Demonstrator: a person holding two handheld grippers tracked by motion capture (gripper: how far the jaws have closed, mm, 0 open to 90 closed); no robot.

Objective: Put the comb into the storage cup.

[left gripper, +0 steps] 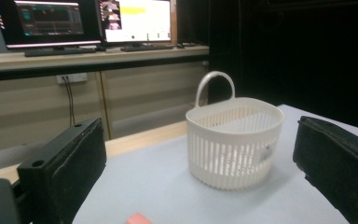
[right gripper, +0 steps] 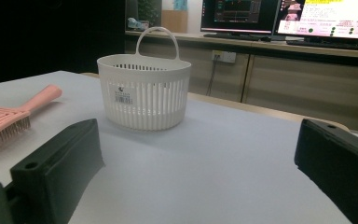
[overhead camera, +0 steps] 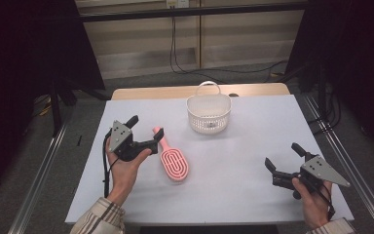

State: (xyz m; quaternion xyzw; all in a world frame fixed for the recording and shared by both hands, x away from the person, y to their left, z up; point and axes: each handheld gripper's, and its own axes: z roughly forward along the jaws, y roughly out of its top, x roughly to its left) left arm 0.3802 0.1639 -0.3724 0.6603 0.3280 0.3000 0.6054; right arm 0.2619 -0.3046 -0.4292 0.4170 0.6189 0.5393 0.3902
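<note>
Pink hairbrush (overhead camera: 173, 163) lies just right of the left tool (overhead camera: 146, 132), handle toward the white basket (overhead camera: 208, 120); right tool (overhead camera: 283, 158) well apart. Both tools gape, holding nothing.

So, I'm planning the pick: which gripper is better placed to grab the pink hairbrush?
Left. The left gripper is open right beside the pink hairbrush, one jaw over its handle. The right gripper, also open, sits well off toward the table's right edge.

Left claw (left gripper: 200, 172) jaws wide apart — white slotted basket (left gripper: 234, 140) upright between them, pink tip (left gripper: 139, 219) below.
</note>
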